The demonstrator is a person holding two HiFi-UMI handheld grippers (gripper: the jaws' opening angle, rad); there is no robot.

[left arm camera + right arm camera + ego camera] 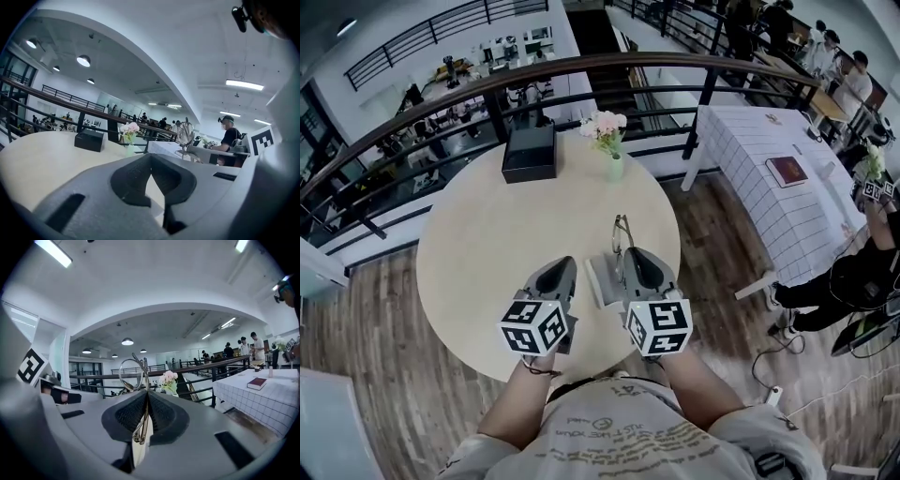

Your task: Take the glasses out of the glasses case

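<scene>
A round pale table (487, 244) sits before a dark railing (441, 94). On its far side stand a black box (530, 153) and a vase of pink flowers (614, 167), both well clear of your hands. To your right is a white checked table (750, 178) with a red book (787, 171) on it. Only the head view shows the pale glasses case (600, 279), between your two grippers. The right gripper view shows the grip itself: your right gripper (146, 394) is clamped on the glasses (131, 373), one lens rising past the tips. Your left gripper (151, 157) is closed with nothing between its jaws. Both grippers point nearly level, side by side over the table's near edge.
</scene>
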